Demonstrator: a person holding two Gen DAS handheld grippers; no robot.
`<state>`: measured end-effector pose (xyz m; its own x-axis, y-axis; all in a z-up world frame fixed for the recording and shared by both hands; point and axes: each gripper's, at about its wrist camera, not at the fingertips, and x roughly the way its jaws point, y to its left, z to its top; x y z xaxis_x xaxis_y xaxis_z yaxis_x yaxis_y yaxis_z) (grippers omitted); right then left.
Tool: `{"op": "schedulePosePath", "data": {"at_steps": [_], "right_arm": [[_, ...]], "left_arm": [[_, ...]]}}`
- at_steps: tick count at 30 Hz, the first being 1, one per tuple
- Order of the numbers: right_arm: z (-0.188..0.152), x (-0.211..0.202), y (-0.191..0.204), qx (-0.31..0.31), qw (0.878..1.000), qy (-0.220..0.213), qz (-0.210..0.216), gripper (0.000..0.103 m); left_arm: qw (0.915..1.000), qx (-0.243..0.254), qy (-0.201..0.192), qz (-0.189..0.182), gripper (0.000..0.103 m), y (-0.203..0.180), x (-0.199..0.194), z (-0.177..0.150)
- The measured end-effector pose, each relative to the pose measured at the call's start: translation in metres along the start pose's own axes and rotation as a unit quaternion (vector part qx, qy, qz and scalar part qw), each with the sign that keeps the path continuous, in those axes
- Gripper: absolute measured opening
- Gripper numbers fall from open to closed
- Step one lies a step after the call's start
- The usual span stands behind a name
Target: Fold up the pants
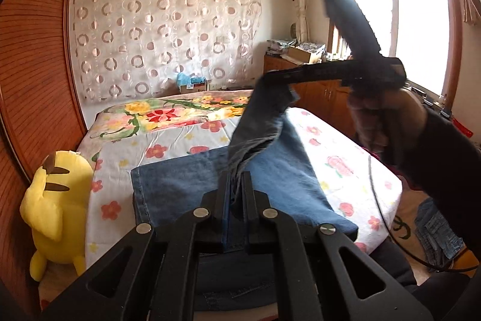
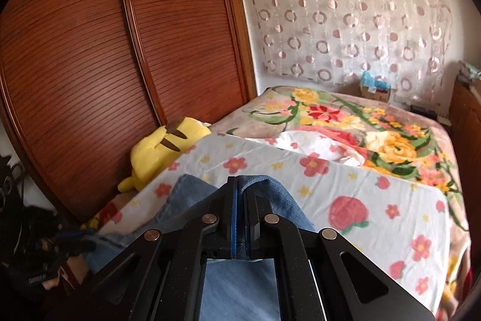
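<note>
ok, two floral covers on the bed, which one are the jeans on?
The jeans lie on the white sheet with small red flowers, at the near end. The pinkish blanket with large yellow and red blooms lies farther back, bare of denim.

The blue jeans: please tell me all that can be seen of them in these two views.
The blue jeans are denim, darker outside and paler on the inner side. The lower part lies flat on the floral bed sheet. One edge is lifted and hangs stretched between the left gripper and the right gripper, both closed on the cloth.
</note>
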<state>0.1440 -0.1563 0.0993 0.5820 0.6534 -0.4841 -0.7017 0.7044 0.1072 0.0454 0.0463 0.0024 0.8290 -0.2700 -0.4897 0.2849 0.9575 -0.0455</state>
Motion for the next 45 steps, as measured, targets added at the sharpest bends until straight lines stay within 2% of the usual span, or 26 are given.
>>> {"op": "schedulePosePath", "data": {"at_steps": [6,10,15,19,21,25,31,34,38,41,43,45], "right_arm": [[0.001,0.046,-0.002,-0.005,0.999,0.024,0.030,0.003],[0.001,0.081,0.009,-0.016,0.998,0.053,0.043,0.003],[-0.005,0.123,0.021,-0.025,0.995,0.088,0.033,0.003],[-0.005,0.135,0.026,-0.031,0.994,0.105,0.026,0.003],[-0.003,0.134,0.027,-0.034,0.993,0.108,0.022,0.015],[0.007,0.109,0.019,-0.037,0.996,0.076,0.006,0.031],[-0.004,0.045,-0.017,-0.044,0.996,0.048,-0.054,0.033],[-0.025,0.017,-0.032,-0.045,0.994,0.051,-0.083,0.033],[-0.057,-0.005,-0.046,-0.029,0.992,0.061,-0.102,0.033],[-0.080,-0.012,-0.045,-0.015,0.992,0.070,-0.101,0.033],[-0.091,-0.011,-0.041,-0.004,0.992,0.075,-0.098,0.033],[-0.102,-0.008,-0.040,0.010,0.993,0.079,-0.088,0.033]], "left_arm": [[0.9996,-0.017,0.016,0.012,0.007,0.009,-0.011,-0.024],[0.9976,-0.042,0.047,0.027,0.007,0.026,-0.003,-0.049],[0.9942,-0.056,0.085,0.036,0.007,0.039,0.014,-0.076],[0.9927,-0.056,0.101,0.035,0.007,0.039,0.022,-0.087],[0.9920,-0.057,0.107,0.036,0.007,0.039,0.023,-0.091],[0.9906,-0.058,0.118,0.038,0.007,0.042,0.026,-0.098],[0.9890,-0.066,0.126,0.042,0.008,0.047,0.029,-0.101],[0.9890,-0.069,0.121,0.050,0.019,0.048,0.029,-0.098],[0.9897,-0.073,0.110,0.055,0.051,0.053,0.032,-0.089],[0.9904,-0.069,0.108,0.053,0.052,0.054,0.036,-0.079],[0.9917,-0.063,0.102,0.045,0.062,0.052,0.044,-0.068],[0.9925,-0.065,0.097,0.036,0.078,0.051,0.051,-0.058]]}}
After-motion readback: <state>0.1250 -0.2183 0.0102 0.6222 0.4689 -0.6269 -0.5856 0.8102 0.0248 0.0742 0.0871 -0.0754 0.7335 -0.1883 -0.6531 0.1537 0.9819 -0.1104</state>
